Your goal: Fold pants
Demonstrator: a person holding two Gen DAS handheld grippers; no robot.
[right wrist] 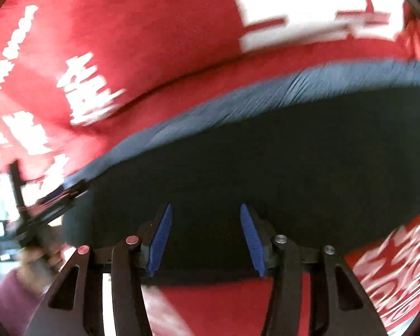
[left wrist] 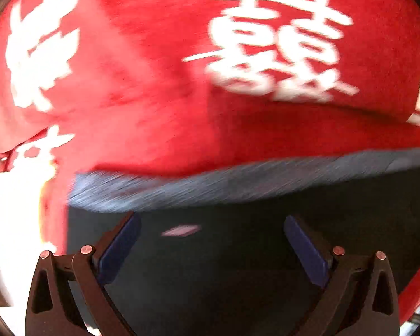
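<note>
Dark navy pants (left wrist: 224, 252) lie on a red cloth with white characters (left wrist: 154, 70). A lighter blue band, the waistband or a hem (left wrist: 210, 184), runs along the pants' far edge. My left gripper (left wrist: 211, 221) is open just above the dark fabric, holding nothing. In the right wrist view the same pants (right wrist: 266, 154) fill the middle. My right gripper (right wrist: 204, 210) is open over them and empty. The left gripper (right wrist: 70, 191) shows there at the pants' left edge. Both views are motion-blurred.
The red cloth (right wrist: 126, 42) covers the surface all around the pants. A small pale tag or patch (left wrist: 180, 230) sits on the dark fabric between my left fingers. A hand in a pink sleeve (right wrist: 11, 288) shows at lower left.
</note>
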